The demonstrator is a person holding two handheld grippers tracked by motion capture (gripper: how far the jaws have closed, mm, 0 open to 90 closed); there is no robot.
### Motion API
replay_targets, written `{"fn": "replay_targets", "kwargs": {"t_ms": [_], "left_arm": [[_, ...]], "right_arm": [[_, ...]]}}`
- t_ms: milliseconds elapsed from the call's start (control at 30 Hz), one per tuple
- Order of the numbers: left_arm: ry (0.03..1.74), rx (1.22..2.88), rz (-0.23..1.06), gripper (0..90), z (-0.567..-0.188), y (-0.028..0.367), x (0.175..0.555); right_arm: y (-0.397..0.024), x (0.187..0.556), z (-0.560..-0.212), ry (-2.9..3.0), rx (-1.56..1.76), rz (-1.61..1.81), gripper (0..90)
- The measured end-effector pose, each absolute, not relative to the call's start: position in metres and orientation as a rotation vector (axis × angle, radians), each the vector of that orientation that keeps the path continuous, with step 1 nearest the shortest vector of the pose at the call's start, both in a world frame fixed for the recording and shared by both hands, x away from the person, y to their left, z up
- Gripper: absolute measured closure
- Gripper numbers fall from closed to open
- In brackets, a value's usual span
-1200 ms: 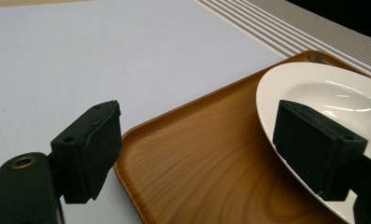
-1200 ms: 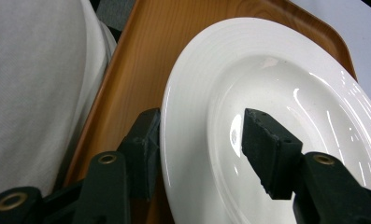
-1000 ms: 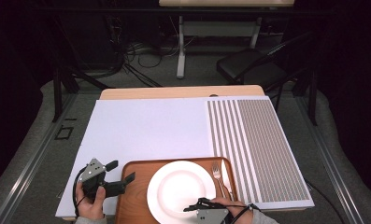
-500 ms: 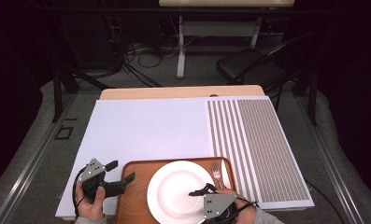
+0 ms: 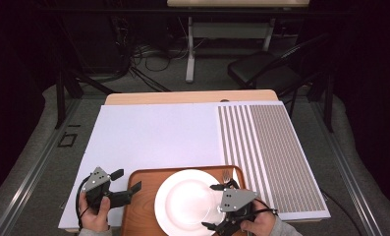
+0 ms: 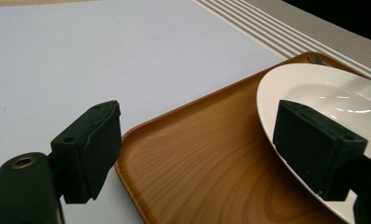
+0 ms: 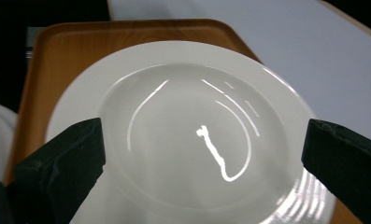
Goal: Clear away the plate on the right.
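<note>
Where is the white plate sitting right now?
In the high view the white plate lies on the wooden tray at the table's near edge, between the left gripper and the right gripper, with a fork just right of it.

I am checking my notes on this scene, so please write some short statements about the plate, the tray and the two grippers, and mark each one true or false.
1. The white plate lies on the wooden tray. True.
2. The right gripper is clamped on the plate's rim. False: its jaws have just been opening and stand wide apart over the plate, with no pad pressing on it.
3. A fork lies on the tray beside the plate, on the side of the striped mat. True.
4. The left gripper holds a cup. False: its jaws are open with nothing between them, near the tray's corner.
5. The plate carries food. False: it is bare and shiny.
</note>
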State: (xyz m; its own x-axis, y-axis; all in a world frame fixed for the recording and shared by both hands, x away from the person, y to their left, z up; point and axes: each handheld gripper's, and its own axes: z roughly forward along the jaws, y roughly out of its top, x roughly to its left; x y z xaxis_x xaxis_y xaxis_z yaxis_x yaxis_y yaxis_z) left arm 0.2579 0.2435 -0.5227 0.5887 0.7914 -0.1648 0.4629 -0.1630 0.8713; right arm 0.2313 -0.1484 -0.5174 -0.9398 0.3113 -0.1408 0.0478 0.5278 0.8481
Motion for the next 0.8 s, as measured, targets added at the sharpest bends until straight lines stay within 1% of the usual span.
{"fn": "replay_targets", "kwargs": {"t_ms": [200,800], "left_arm": [[1.022,1.805,0.408,16.0,-0.522,0.244,0.258],[1.031,1.794,0.42,16.0,-0.522,0.247,0.256]], "right_arm": [[-0.16,0.238,-0.516,2.43,0.383,1.344,0.0],[-0.225,0.262,-0.508,2.219,0.766,1.291,0.0]]}}
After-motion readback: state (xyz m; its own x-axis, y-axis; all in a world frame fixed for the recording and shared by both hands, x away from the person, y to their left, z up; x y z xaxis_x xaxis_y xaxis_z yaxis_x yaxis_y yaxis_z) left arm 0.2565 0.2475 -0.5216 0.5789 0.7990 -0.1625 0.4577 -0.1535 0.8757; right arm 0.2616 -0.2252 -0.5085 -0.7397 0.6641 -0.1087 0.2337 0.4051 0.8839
